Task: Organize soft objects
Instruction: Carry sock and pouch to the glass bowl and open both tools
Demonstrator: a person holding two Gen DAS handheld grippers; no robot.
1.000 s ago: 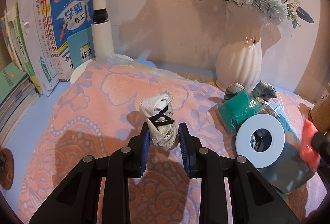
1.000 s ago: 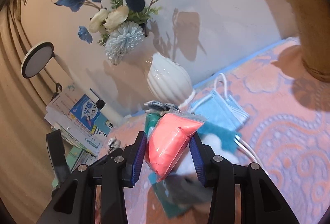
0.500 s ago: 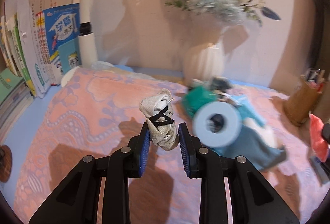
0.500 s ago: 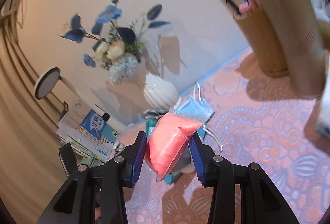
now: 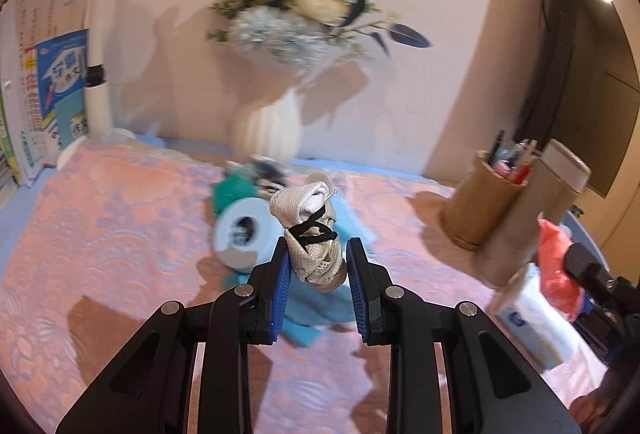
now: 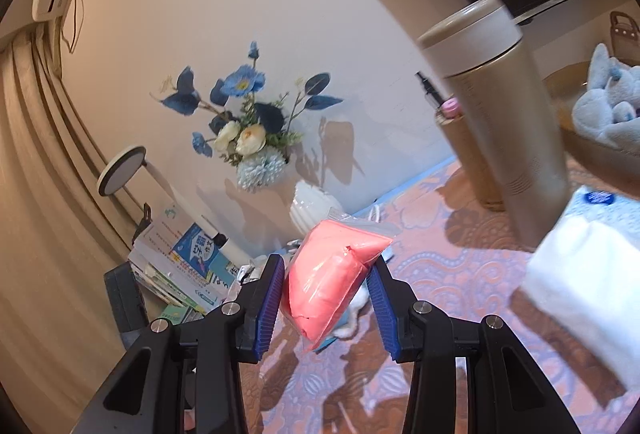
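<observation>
My left gripper [image 5: 315, 258] is shut on a rolled beige sock bundle [image 5: 314, 234] bound with a black band, lifted above the pink patterned cloth [image 5: 120, 234]. My right gripper [image 6: 326, 290] is shut on a pink soft pack in clear plastic [image 6: 328, 278], also held in the air. The same pink pack [image 5: 558, 270] and right gripper show at the right edge of the left wrist view. On the cloth behind lie a blue tape roll [image 5: 242, 234], a teal cloth [image 5: 230, 192] and light blue fabric [image 5: 316, 314].
A white vase [image 5: 272, 130] of flowers stands at the wall, books [image 5: 44, 90] at the left. A brown pen holder [image 5: 484, 202], a tan flask [image 6: 504, 122] and a tissue pack [image 6: 588, 282] stand at the right. A grey plush toy [image 6: 608, 106] sits in a bowl.
Both grippers have risen and swung to the right with their loads. The pen holder, flask, tissue pack and plush toy have come into view; the pile on the cloth has dropped behind.
</observation>
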